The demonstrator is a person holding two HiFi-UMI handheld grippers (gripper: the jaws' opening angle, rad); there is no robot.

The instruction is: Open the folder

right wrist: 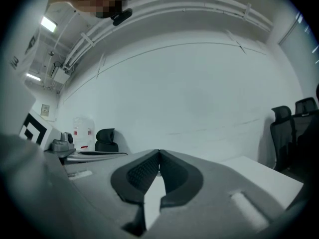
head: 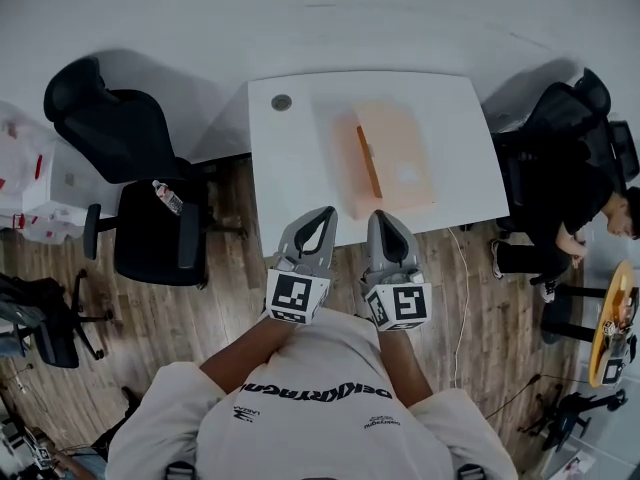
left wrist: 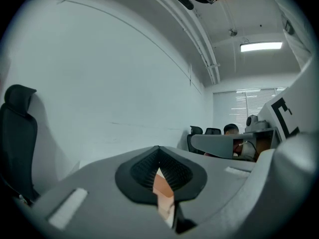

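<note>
Presently we find the folder (head: 385, 158) lying flat and closed on the table (head: 290, 168), right of the table's middle, its long sides running from the table's far edge toward the near one and its near end close to that near edge. A darker strip runs along the folder's length left of its centre; we cannot tell whether it is a spine or a clasp. The left gripper (head: 322, 213) and right gripper (head: 385, 216) are held side by side at the table's near edge, pointing level across it, tips just short of the folder and touching nothing. Each gripper's jaws are together at the tips with nothing between them; the left gripper view shows only the folder's orange through the slot behind its tips. We judge this an approach posture: closed tips make a thin point that could slip under a cover edge. Room is adequate: the table's left half is bare save a small round cap (head: 281, 102) at its far left corner. A wall (head: 350, 18) stands close behind the far edge. A chair (head: 130, 158) is left of the table and a seated person (head: 555, 213) is right of it, both well apart from the folder.
</note>
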